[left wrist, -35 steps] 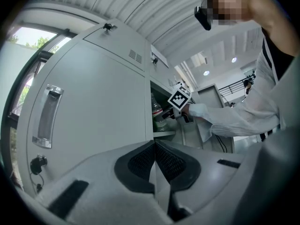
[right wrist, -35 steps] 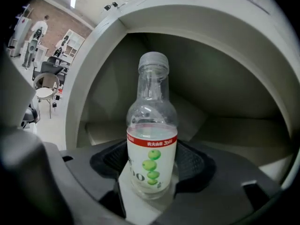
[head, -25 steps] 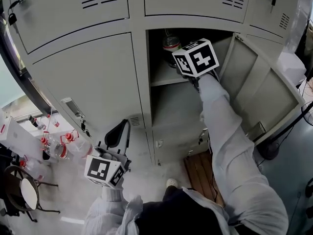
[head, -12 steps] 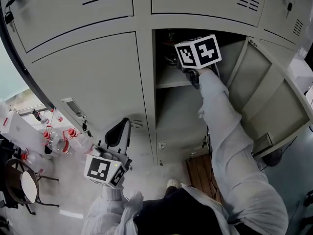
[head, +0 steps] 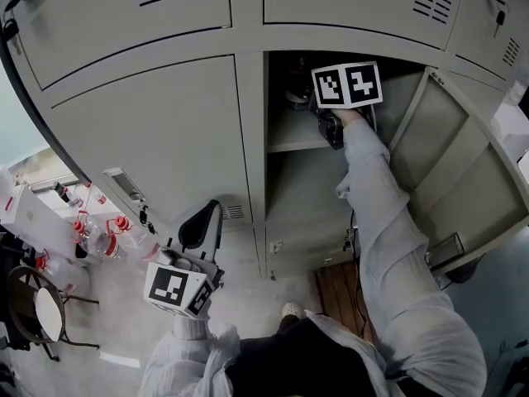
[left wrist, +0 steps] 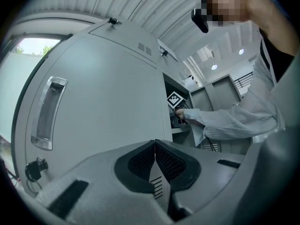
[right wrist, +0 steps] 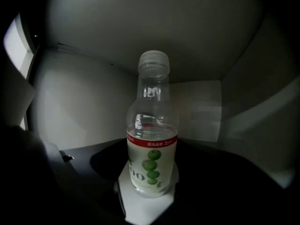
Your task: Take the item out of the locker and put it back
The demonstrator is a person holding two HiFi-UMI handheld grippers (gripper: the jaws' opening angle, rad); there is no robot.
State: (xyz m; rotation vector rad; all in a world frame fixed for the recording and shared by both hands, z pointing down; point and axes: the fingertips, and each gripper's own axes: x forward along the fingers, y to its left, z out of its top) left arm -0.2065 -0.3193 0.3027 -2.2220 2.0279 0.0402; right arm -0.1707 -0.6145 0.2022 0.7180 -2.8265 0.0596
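Note:
A clear plastic bottle (right wrist: 152,139) with a white cap and a green-fruit label stands upright between the jaws of my right gripper (right wrist: 151,191). The gripper is shut on the bottle's lower part, inside the dark upper compartment of the open locker (head: 291,145). In the head view the right gripper (head: 326,121) reaches in above the shelf, its marker cube hides most of the bottle (head: 297,99), and the locker door (head: 463,172) swings out to the right. My left gripper (head: 201,224) hangs low in front of the closed lockers. It is shut and holds nothing (left wrist: 154,165).
Closed grey locker doors (head: 157,139) fill the left and top. On the floor at the left lie several bottles with red caps (head: 99,242) beside a round stool (head: 37,321). A wooden board (head: 339,292) lies below the open locker.
My right gripper has carried the bottle up and deeper into the locker's upper compartment, so the bottle is now mostly hidden behind the cube. The left gripper has stayed in place.

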